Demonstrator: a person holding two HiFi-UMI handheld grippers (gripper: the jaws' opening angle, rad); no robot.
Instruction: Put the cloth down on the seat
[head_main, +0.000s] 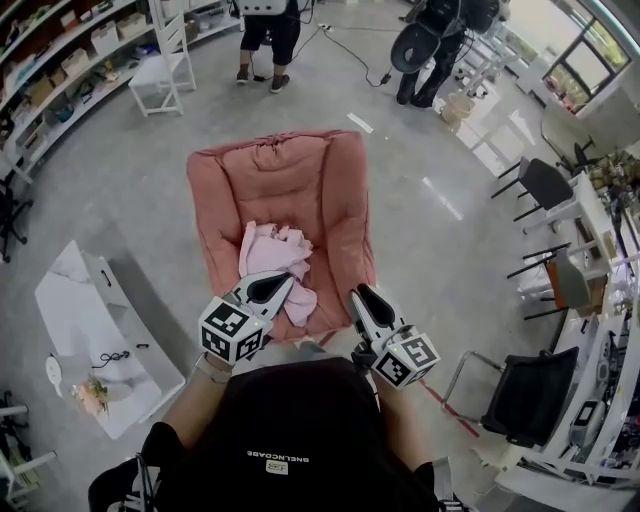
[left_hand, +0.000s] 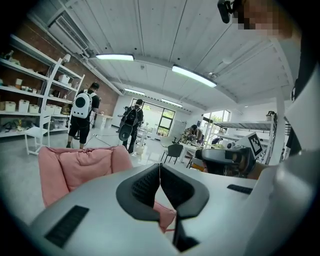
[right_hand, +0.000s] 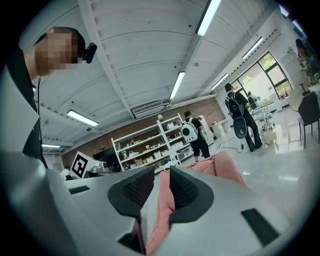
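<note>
- Cloth (head_main: 272, 255), pale pink and crumpled, lies on the seat pad of the salmon floor chair (head_main: 300, 175). It is in the pad's 7 o'clock part, with one fold reaching toward the front edge.
- The left gripper (head_main: 273, 287) is at the cloth's 6 o'clock. In the head view its tip overlaps the cloth's near edge, but I cannot tell whether it touches the fabric.
- In the left gripper view the jaws are pressed together tip to tip with nothing pinched between them. The floor chair's back rises at their 9 o'clock.
- The right gripper (head_main: 360, 297) is at the floor chair's front-right corner, at the cloth's 4 o'clock and apart from it.
- In the right gripper view its jaws are drawn in to a narrow slit. The salmon of the floor chair shows through the slit and rises past the right-hand jaw.
- Both grippers point away from the person, toward 12 o'clock, and both marker cubes sit just ahead of the person's black shirt (head_main: 300, 430).
- A white low table (head_main: 80, 310) stands on the floor at the floor chair's 8 o'clock, well apart from it.
- A white wooden chair (head_main: 165, 70) stands at 11 o'clock.
- Two people (head_main: 268, 35) stand at 12 and 1 o'clock.
- Black chairs (head_main: 545, 185) stand beside desks at 3 o'clock.
</note>
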